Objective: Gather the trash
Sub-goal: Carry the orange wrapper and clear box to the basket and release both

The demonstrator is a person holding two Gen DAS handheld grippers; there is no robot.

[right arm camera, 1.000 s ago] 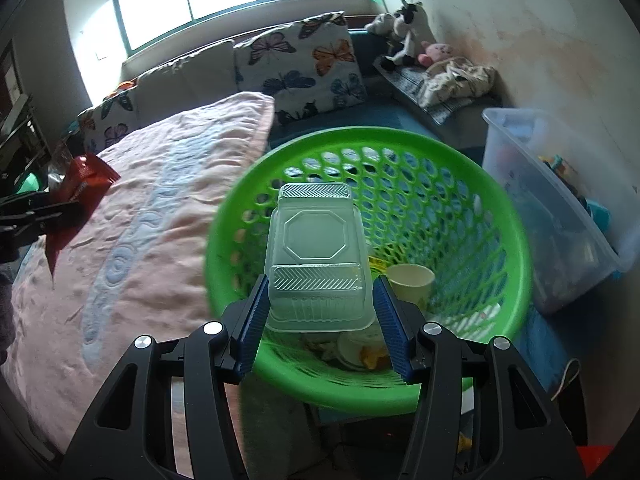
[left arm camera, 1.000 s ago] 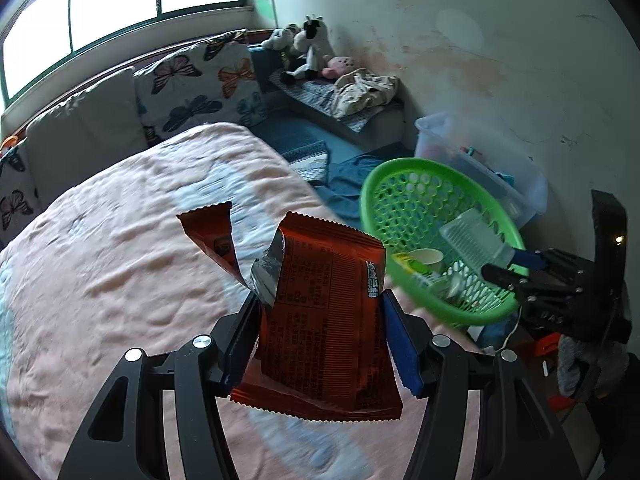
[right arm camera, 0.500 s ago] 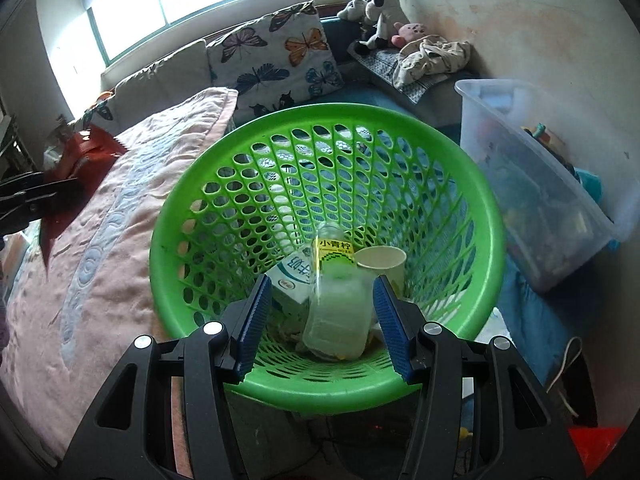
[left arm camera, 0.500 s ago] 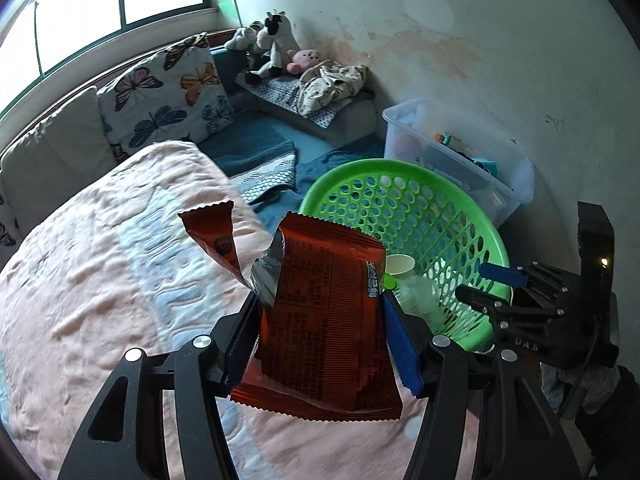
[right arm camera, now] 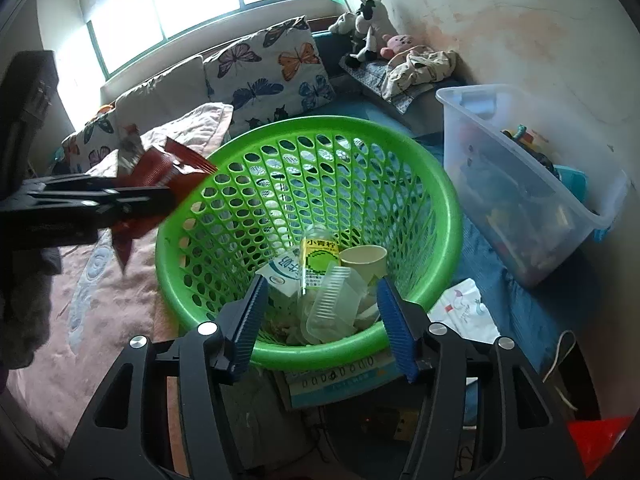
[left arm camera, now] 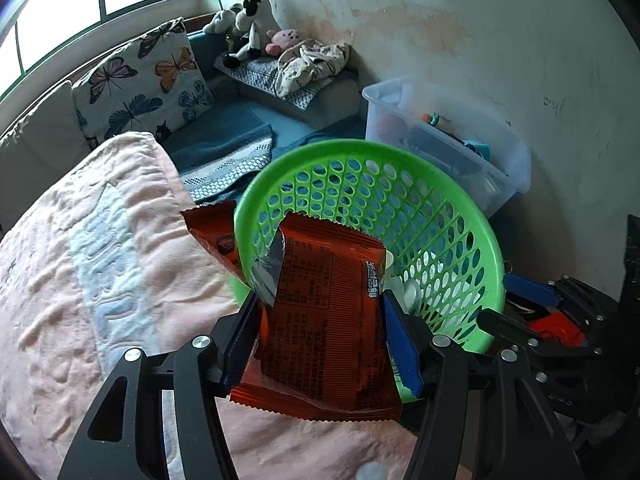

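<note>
Released since earlier, clear container [right arm camera: 334,308] lies in green basket [right arm camera: 448,208] beneath just-widened, empty right gripper [right arm camera: 318,312]; left gripper [left arm camera: 320,334] clamps red wrapper [left arm camera: 324,320] at nine o'clock, over pink blanket [left arm camera: 80,280].

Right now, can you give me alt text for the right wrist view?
The right gripper hangs open over a green basket holding a clear clamshell box, a paper cup, a bottle and a carton. At left, the left gripper holds a red wrapper by the rim.
</note>
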